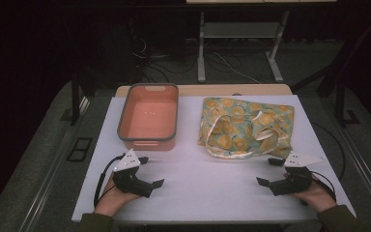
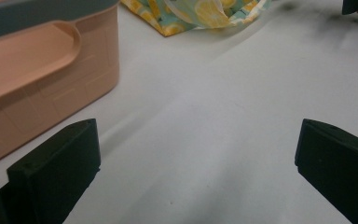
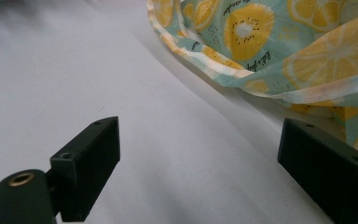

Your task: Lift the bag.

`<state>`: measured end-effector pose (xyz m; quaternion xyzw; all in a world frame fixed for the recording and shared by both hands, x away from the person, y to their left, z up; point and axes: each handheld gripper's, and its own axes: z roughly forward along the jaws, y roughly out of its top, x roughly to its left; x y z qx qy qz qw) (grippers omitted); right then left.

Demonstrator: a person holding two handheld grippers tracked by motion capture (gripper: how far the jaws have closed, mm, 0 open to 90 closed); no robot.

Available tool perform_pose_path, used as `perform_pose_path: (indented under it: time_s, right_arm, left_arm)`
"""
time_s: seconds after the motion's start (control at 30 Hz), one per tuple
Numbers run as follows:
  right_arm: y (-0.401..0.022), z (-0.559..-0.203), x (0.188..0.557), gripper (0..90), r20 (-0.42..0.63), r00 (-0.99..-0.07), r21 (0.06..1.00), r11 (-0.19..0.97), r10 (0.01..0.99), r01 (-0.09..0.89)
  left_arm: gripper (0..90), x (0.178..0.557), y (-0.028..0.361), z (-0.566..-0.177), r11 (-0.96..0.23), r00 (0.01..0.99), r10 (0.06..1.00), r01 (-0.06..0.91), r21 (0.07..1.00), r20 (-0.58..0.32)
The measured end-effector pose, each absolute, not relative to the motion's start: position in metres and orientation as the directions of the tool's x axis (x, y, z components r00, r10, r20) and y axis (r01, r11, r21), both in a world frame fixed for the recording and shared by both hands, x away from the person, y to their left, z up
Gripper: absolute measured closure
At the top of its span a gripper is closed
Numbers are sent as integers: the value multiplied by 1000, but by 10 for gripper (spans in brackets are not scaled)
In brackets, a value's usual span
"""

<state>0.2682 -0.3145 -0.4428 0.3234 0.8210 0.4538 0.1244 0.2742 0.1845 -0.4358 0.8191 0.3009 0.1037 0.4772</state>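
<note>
The left gripper (image 1: 150,171) sits low over the white worktop (image 1: 207,193), near the person's edge. A hand (image 1: 112,197) holds it from behind. Its two black jaws stand wide apart, and nothing is between them but bare worktop. In the left gripper view, the pink tub (image 2: 42,74) is just ahead of the left jaw and a little to its side. It is close but not touching. The tub has a grey rim and looks empty from the high view (image 1: 149,116).

The right gripper (image 1: 269,172) also sits low over the worktop, on the other side. A hand (image 1: 314,195) holds it too. Its jaws are spread wide as well, and nothing is held in them. The two grippers point in toward each other, with a stretch of bare worktop between them.

The cloth bag (image 1: 246,126) lies flat on the worktop, just ahead of the right gripper. It is blue-green with yellow lemon slices all over it. In the right gripper view, the edge of the bag (image 3: 270,51) is near the far jaw, just past its tip. Whether the jaw touches the cloth is hard to tell. The bag's handles (image 1: 265,133) lie loose on top of it, toward the gripper. The bag and the tub sit side by side, a little apart. From the left gripper, the bag (image 2: 200,14) is farther off, past the tub.
</note>
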Motion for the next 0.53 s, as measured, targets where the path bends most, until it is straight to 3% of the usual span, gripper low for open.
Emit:
perform_pose_path:
  time_s: [0.53]
  right_arm:
    - [-316,-442,269,127,91,-755,830,369,650,418]
  left_arm:
    - [0,272,176,-438,-385,821,560,377,843,-112]
